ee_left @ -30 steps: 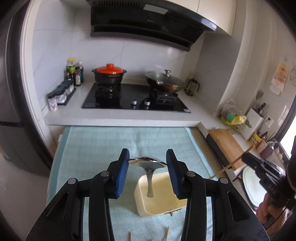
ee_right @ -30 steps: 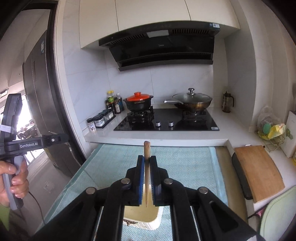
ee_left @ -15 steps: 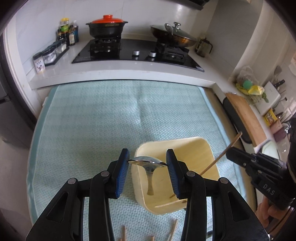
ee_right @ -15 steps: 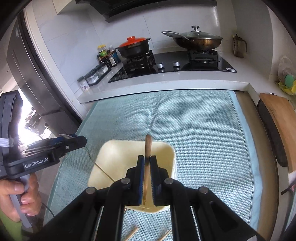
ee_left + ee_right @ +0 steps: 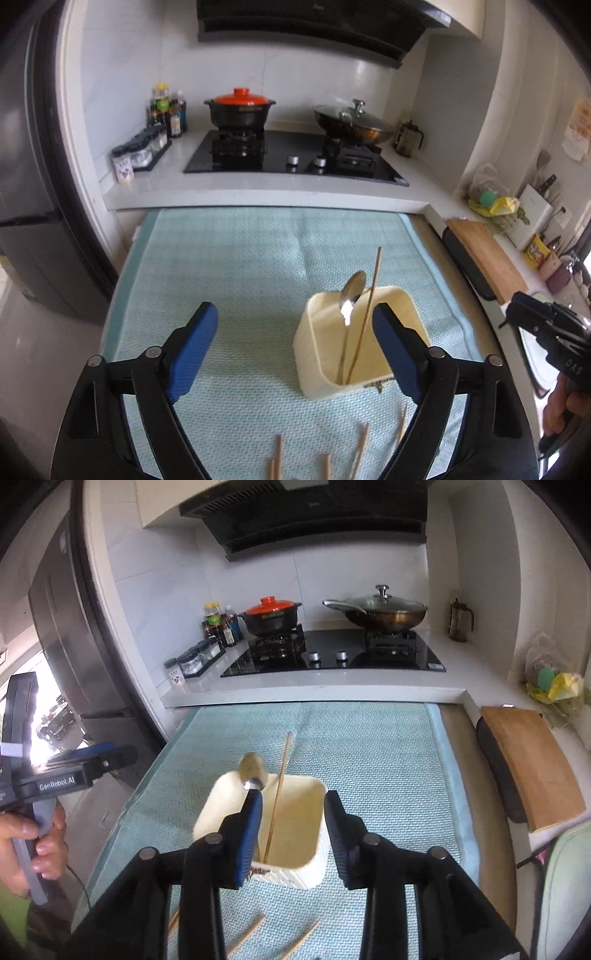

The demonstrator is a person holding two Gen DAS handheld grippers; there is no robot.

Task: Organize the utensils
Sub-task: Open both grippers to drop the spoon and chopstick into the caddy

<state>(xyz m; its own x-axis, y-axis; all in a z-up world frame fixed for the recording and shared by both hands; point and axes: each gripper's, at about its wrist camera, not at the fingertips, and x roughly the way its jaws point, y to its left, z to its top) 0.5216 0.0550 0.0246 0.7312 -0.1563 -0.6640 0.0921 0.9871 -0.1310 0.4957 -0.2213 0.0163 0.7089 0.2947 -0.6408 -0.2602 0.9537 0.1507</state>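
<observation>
A cream utensil holder (image 5: 364, 341) (image 5: 295, 823) stands on the teal mat (image 5: 251, 266). A metal spoon (image 5: 351, 291) (image 5: 253, 770) and a wooden chopstick (image 5: 369, 299) (image 5: 279, 790) stand upright in it, leaning on its rim. My left gripper (image 5: 291, 341) is open and empty, just left of the holder. My right gripper (image 5: 293, 818) is open and empty, right above the holder's near side. Several loose chopsticks (image 5: 360, 454) (image 5: 245, 936) lie on the mat in front of the holder.
Behind the mat is a white counter with a black hob (image 5: 291, 157), a red-lidded pot (image 5: 240, 109), a lidded wok (image 5: 352, 123) and spice jars (image 5: 142, 155). A wooden cutting board (image 5: 532, 764) lies at the right. A dark fridge (image 5: 33, 206) stands at the left.
Both grippers opened and drew back. The spoon left the left gripper and the chopstick left the right gripper; both now stand in the holder.
</observation>
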